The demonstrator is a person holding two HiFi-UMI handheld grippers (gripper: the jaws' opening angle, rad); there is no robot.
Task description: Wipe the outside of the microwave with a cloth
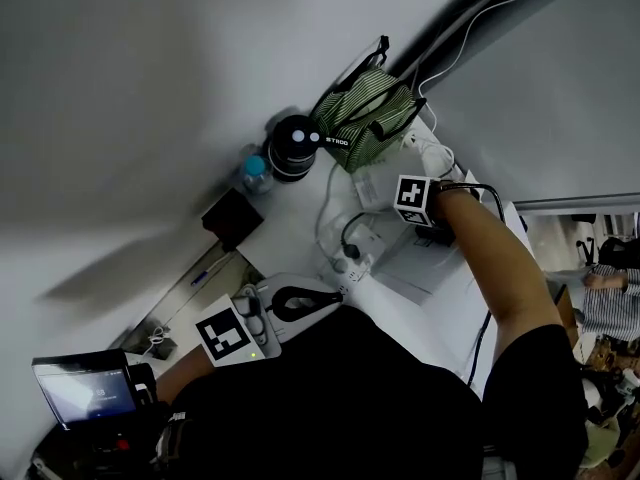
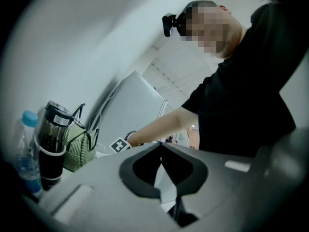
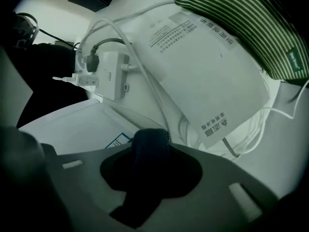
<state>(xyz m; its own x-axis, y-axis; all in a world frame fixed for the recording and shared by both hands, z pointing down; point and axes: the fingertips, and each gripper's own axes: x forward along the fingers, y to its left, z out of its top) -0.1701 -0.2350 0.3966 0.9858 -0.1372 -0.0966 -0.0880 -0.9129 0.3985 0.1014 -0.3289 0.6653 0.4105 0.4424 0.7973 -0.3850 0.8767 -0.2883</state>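
Your right gripper (image 3: 150,138) is closed on a dark cloth (image 3: 145,178). The cloth fills the space between its jaws and runs back toward the camera. This gripper is above the white counter (image 3: 285,149), near a printed paper (image 3: 207,66) and a striped bag (image 3: 241,28). Your left gripper (image 2: 161,146) is also closed, its tips touching, with nothing in it, well apart from the cloth.

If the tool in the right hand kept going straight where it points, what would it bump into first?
Probably the white cables lying just past the dark cloth it grips, then the printed white sheet. Depth is hard to judge.
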